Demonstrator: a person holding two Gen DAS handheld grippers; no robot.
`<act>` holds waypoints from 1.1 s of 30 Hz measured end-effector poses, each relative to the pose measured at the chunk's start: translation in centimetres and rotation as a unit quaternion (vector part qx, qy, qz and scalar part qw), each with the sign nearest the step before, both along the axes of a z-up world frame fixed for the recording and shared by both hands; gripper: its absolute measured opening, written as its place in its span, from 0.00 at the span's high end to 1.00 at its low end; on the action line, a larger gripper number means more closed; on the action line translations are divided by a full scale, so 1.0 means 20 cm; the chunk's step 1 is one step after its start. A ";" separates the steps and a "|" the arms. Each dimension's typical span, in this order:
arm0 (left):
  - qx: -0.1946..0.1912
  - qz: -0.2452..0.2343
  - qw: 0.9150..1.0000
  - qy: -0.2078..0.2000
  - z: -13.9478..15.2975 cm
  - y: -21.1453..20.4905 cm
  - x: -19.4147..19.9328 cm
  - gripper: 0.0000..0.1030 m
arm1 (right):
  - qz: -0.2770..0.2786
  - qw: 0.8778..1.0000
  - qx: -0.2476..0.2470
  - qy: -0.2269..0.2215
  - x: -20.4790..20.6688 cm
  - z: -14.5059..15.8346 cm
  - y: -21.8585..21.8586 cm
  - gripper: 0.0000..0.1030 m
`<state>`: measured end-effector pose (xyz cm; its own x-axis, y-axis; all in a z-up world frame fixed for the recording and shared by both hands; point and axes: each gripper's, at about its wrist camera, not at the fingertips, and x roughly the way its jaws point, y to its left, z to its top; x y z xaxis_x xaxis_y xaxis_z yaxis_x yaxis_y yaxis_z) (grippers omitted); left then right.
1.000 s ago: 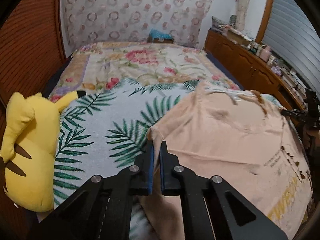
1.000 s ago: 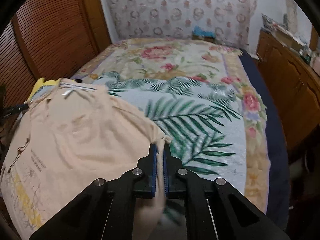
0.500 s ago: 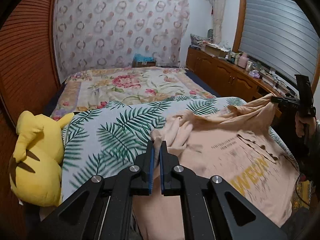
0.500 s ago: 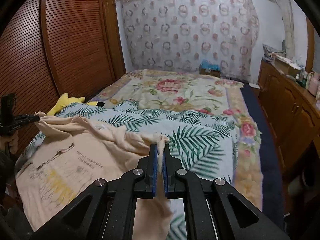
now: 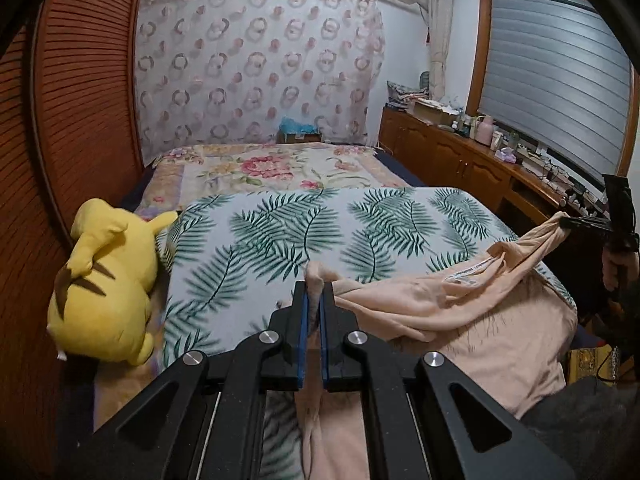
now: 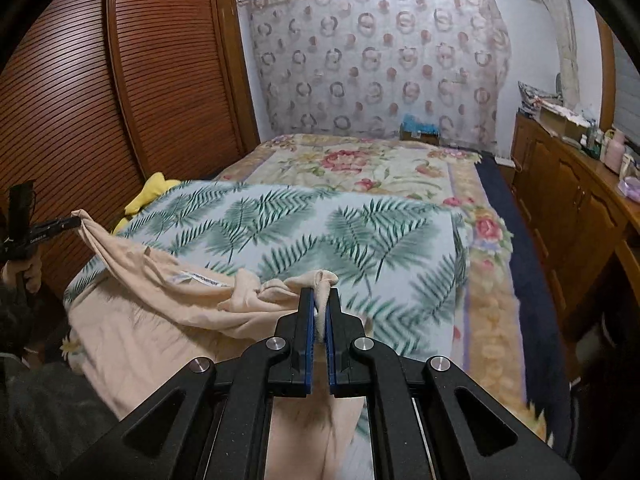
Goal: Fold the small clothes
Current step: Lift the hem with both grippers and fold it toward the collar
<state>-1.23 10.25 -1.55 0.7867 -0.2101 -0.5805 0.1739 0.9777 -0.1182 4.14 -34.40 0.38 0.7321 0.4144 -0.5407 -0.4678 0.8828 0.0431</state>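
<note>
Now both grippers — left (image 5: 314, 300), right (image 6: 319, 307) — pinch corners of a peach shirt (image 5: 460, 312) over the bed (image 6: 360, 232). Thin bites could slip — the slack cloth may bunch.

Both tools are matte black. The left gripper (image 5: 314, 300) and the right gripper (image 6: 319, 306) each carry two flat fingers lined with blue pads (image 5: 304, 336), hinged on slotted linkage arms fixed by round silver screws (image 6: 277, 343). The person's sleeve (image 6: 44, 404) looks dark grey, though blurred.
</note>
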 end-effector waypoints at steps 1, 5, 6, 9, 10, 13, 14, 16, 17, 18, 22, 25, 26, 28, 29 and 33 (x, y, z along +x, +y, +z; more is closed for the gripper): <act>-0.002 0.000 1.000 0.001 0.00 0.00 -0.03 0.95 | 0.000 1.000 -0.001 0.003 -0.02 0.01 -0.01 0.95; -0.008 -0.001 1.000 0.002 0.01 0.00 -0.12 0.95 | 0.002 1.000 -0.001 0.013 -0.12 0.06 -0.03 0.95; -0.008 0.000 1.000 0.002 0.00 0.00 -0.13 0.95 | 0.002 1.000 -0.002 0.014 -0.14 0.07 -0.04 0.95; 0.001 0.008 1.000 0.022 -0.04 -0.01 -0.14 0.95 | 0.001 1.000 -0.005 0.023 -0.18 0.08 -0.05 0.95; 0.008 0.009 0.999 0.030 -0.07 -0.02 -0.13 0.95 | 0.001 1.000 -0.010 0.027 -0.19 0.08 -0.04 0.95; 0.010 0.010 0.998 0.057 -0.17 -0.04 -0.10 0.94 | 0.000 0.999 -0.020 0.050 -0.18 0.02 -0.02 0.95; 0.013 0.015 0.998 0.064 -0.19 -0.04 -0.08 0.94 | -0.002 0.998 -0.025 0.058 -0.17 -0.01 -0.01 0.95; 0.018 0.022 0.997 0.075 -0.24 -0.04 -0.06 0.94 | -0.006 0.997 -0.032 0.071 -0.13 -0.05 0.01 0.95; 0.018 0.025 0.996 0.080 -0.26 -0.04 -0.05 0.93 | -0.013 0.996 -0.040 0.078 -0.11 -0.07 0.02 0.95; 0.019 0.028 0.996 0.082 -0.27 -0.04 -0.05 0.87 | -0.017 0.996 -0.043 0.081 -0.09 -0.09 0.03 0.95; 0.016 0.033 0.996 0.077 -0.28 -0.02 -0.02 0.57 | -0.018 0.996 -0.042 0.077 -0.05 -0.07 0.07 0.94; 0.012 0.030 0.996 0.077 -0.27 0.00 0.03 0.37 | -0.020 0.997 -0.039 0.059 -0.03 -0.02 0.08 0.86; 0.012 0.029 0.997 0.077 -0.26 0.00 0.05 0.33 | -0.021 0.998 -0.040 0.054 -0.02 0.00 0.09 0.82; 0.009 0.028 0.997 0.077 -0.27 0.01 0.10 0.26 | -0.022 0.998 -0.044 0.045 0.00 0.02 0.11 0.60; 0.011 0.030 0.996 0.080 -0.28 0.02 0.12 0.26 | -0.024 0.998 -0.047 0.041 0.02 0.02 0.11 0.55; 0.013 0.035 0.995 0.095 -0.33 0.04 0.23 0.26 | -0.029 0.998 -0.036 0.046 0.10 -0.03 0.13 0.45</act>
